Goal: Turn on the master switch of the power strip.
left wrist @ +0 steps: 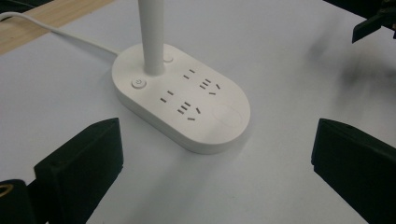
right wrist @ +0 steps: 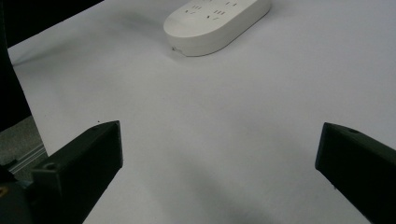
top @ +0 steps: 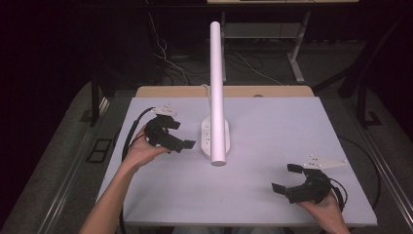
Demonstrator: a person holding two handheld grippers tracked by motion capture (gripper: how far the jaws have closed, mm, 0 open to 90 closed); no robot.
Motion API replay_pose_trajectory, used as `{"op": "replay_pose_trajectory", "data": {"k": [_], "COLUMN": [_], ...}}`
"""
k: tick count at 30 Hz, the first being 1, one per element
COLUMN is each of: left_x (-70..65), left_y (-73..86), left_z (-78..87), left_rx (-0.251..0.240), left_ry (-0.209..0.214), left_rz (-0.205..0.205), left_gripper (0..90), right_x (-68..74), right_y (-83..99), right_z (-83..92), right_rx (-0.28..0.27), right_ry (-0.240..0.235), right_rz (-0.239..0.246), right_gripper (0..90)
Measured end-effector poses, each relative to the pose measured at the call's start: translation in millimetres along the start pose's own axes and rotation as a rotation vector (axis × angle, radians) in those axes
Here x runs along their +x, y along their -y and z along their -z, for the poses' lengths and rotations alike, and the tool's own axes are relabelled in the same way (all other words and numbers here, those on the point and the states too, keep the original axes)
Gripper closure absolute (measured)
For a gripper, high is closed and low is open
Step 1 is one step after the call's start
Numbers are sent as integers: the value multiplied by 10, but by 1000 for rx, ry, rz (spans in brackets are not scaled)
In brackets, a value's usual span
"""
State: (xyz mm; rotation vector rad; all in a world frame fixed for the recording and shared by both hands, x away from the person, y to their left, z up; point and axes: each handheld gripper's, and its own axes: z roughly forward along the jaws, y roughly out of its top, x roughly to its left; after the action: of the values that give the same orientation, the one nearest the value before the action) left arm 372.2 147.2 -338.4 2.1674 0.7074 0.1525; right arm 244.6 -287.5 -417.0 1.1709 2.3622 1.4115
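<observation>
my left tool (top: 179, 134) hangs just above the worktop (top: 272, 126), jaws spread wide and holding nothing. my right tool (top: 286, 178) sits well apart near the worktop's 5 o'clock corner, jaws likewise spread and empty. the work item is the white lamp base (top: 215, 139), an oval socket block standing near the middle of the worktop, with a white lamp tube (top: 216, 83) rising from its far end. from the left tool, the lamp base lies at about 3 o'clock in the high view, just beside the jaw tips but not touching them. in the left gripper view the lamp base (left wrist: 182, 100) sits at 12 o'clock, between and beyond the two jaws, with its round power button (left wrist: 138, 83) next to the foot of the tube. the base's long axis runs from 12 to 6 o'clock on the worktop, so it lies across the left tool's line of approach. in the right gripper view the lamp base (right wrist: 217, 23) shows far off at 12 o'clock. judgement: the left hand is clearly nearer and should make the next move, a short advance toward 3 o'clock; whether the jaws straddle the base or one tip presses the button cannot be told yet.
</observation>
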Motion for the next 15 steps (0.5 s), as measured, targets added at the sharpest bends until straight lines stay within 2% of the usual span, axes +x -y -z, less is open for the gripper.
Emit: {"op": "replay_pose_trajectory", "data": {"k": [9, 12, 15], "left_x": [111, 147, 193], "left_y": [-114, -140, -153], "left_z": [-32, -55, -78], "left_rx": [18, 19, 6], "left_ry": [-9, -15, -2], "left_rz": [3, 15, 46], "left_gripper": [14, 19, 22], "right_x": [-7, -2, -4], "right_y": [2, 3, 2], "right_z": [14, 10, 13], "right_rx": [-15, -14, -20], "right_ry": [7, 8, 13], "right_rz": [-6, -1, -8], "right_gripper": [2, 2, 1]}}
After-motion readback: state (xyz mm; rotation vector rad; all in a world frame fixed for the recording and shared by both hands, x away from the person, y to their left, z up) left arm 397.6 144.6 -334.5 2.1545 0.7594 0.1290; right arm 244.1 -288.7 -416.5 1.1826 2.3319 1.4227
